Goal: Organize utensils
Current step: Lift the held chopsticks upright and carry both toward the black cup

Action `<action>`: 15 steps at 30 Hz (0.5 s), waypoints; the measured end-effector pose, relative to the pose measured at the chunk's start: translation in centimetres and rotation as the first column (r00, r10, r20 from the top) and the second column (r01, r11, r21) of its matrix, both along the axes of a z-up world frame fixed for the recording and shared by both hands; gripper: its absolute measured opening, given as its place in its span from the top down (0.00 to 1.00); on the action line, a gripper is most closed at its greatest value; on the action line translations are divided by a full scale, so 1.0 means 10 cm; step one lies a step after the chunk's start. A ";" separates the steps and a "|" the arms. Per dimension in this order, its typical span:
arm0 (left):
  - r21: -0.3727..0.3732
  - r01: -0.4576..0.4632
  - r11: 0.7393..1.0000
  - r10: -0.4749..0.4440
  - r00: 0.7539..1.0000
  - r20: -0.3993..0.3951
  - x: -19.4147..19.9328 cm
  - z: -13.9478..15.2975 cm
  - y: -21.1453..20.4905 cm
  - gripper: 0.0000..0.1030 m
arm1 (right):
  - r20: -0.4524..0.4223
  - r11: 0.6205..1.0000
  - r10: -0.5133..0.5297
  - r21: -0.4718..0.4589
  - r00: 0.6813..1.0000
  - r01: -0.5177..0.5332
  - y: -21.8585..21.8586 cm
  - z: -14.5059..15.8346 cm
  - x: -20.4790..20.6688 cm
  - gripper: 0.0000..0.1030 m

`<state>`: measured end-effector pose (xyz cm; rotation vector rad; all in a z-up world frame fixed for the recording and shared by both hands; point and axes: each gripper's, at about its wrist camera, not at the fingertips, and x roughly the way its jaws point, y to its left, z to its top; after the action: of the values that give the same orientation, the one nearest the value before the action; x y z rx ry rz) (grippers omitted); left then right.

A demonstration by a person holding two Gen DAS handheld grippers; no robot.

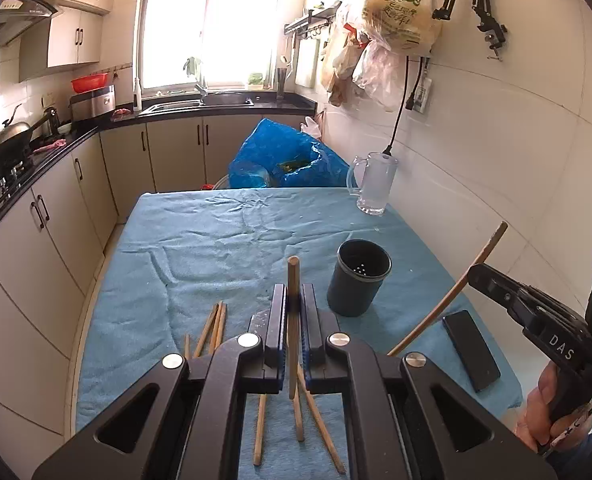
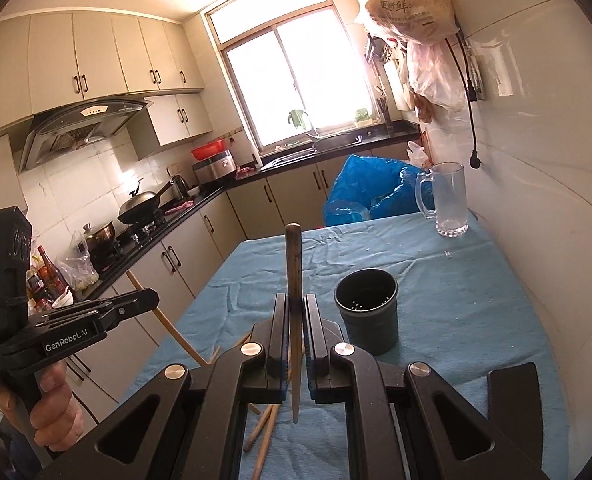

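My left gripper [image 1: 293,300] is shut on a wooden chopstick [image 1: 293,280] held upright above the blue cloth. My right gripper [image 2: 295,308] is shut on another wooden chopstick [image 2: 294,256], also upright. A dark utensil cup [image 1: 359,276] stands empty just right of the left gripper; in the right wrist view the cup [image 2: 367,310] is right of my fingers. Several loose chopsticks [image 1: 212,330] lie on the cloth below the left gripper. The right gripper [image 1: 476,274] with its chopstick shows at the right of the left view, the left gripper [image 2: 152,298] at the left of the right view.
A black phone [image 1: 471,350] lies at the table's right edge. A glass mug [image 1: 372,184] stands at the far right corner beside a blue plastic bag [image 1: 284,160]. The table cloth [image 1: 216,240] meets the white wall on the right; kitchen counters run along the left.
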<state>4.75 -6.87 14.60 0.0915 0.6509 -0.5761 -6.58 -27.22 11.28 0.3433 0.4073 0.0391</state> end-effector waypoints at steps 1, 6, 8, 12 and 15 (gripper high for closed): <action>0.002 0.001 1.000 -0.001 1.000 0.001 0.00 0.00 -0.01 0.95 | 0.000 1.000 -0.002 0.000 1.000 0.002 0.00 0.00 -0.01 0.93; 0.004 0.009 1.000 -0.009 1.000 0.003 -0.02 0.01 -0.06 0.95 | -0.003 1.000 -0.009 0.006 1.000 0.009 -0.06 -0.01 -0.01 0.93; 0.007 0.016 1.000 -0.016 1.000 0.000 -0.01 0.03 -0.09 0.95 | -0.006 1.000 -0.012 0.010 1.000 0.012 -0.08 0.00 -0.01 0.93; 0.013 0.031 0.999 -0.031 0.999 0.007 0.00 0.09 -0.16 0.95 | -0.011 1.000 -0.015 0.018 1.000 0.015 -0.12 0.02 0.01 0.93; 0.010 0.042 0.999 -0.042 0.999 0.012 0.01 0.14 -0.21 0.95 | -0.010 0.999 -0.016 0.033 1.000 0.016 -0.19 0.05 0.02 0.93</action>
<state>4.89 -8.97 16.04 0.1184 0.6408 -0.6121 -6.39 -29.15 11.83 0.3799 0.4137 0.0284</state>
